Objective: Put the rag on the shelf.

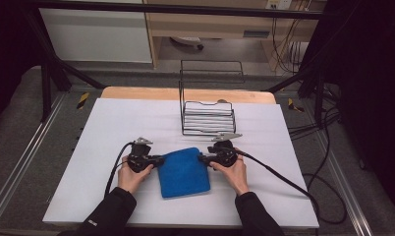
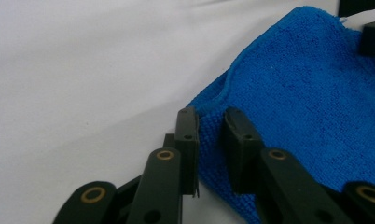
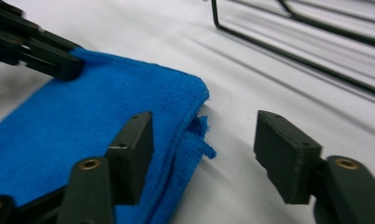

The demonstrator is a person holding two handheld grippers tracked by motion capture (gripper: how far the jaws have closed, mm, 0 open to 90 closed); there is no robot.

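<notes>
A folded blue cloth (image 1: 183,172) lies on the white table (image 1: 126,123), between the two hand-held grippers. My left gripper (image 1: 161,160) is at the cloth's left edge. In the left gripper view its jaws (image 2: 211,116) stand close together with the cloth's (image 2: 307,107) edge filling the narrow gap. My right gripper (image 1: 201,158) is at the cloth's right far corner. In the right gripper view it (image 3: 204,126) stands wide open, one jaw over the cloth (image 3: 83,121), the other over bare table, and the frayed corner lies between them untouched.
A black wire rack (image 1: 208,118) stands just behind the cloth, and its base wires (image 3: 316,42) run close ahead of the right gripper. Cables trail from both grippers toward the table's front and right. The table's wooden far edge (image 1: 185,93) lies beyond the rack.
</notes>
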